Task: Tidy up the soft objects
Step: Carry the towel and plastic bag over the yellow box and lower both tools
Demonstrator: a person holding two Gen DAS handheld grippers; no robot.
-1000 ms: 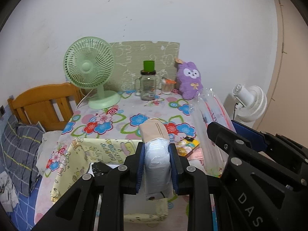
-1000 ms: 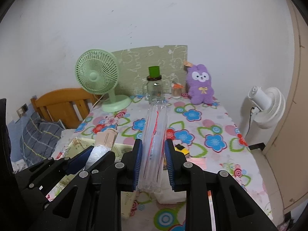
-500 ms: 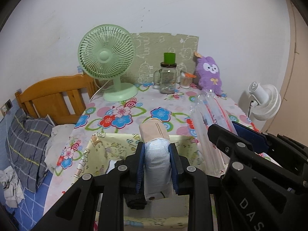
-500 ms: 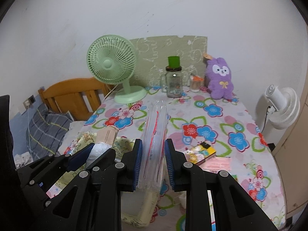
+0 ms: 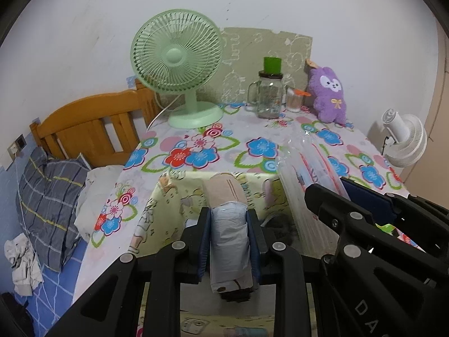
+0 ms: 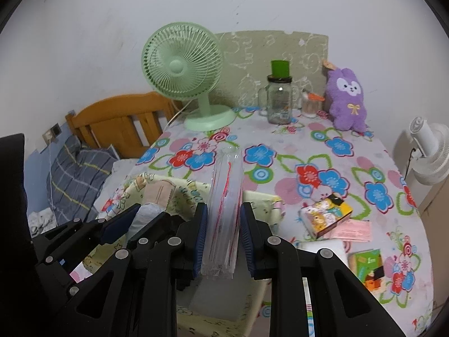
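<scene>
left gripper (image 5: 228, 241) clamped on a grey rolled bundle (image 5: 228, 238), above the yellow fabric bin (image 5: 168, 196). right gripper (image 6: 223, 238) clamped on a clear plastic packet (image 6: 226, 205), over the same bin on the flowered table (image 6: 322, 151).

Wall: the white wall (image 5: 84, 28) in front of me was plain and scuffed.
Panel: a pale green patterned board (image 6: 280, 53) leaned against it.
Tabletop: my tabletop (image 6: 294, 151) wore a flowered cloth.
Bed: a wooden headboard (image 5: 89, 129) stood to my left, a grey checked pillow (image 5: 47, 196) beside it.
Right: a white fan (image 5: 404, 143) stood beyond the tabletop's edge.
</scene>
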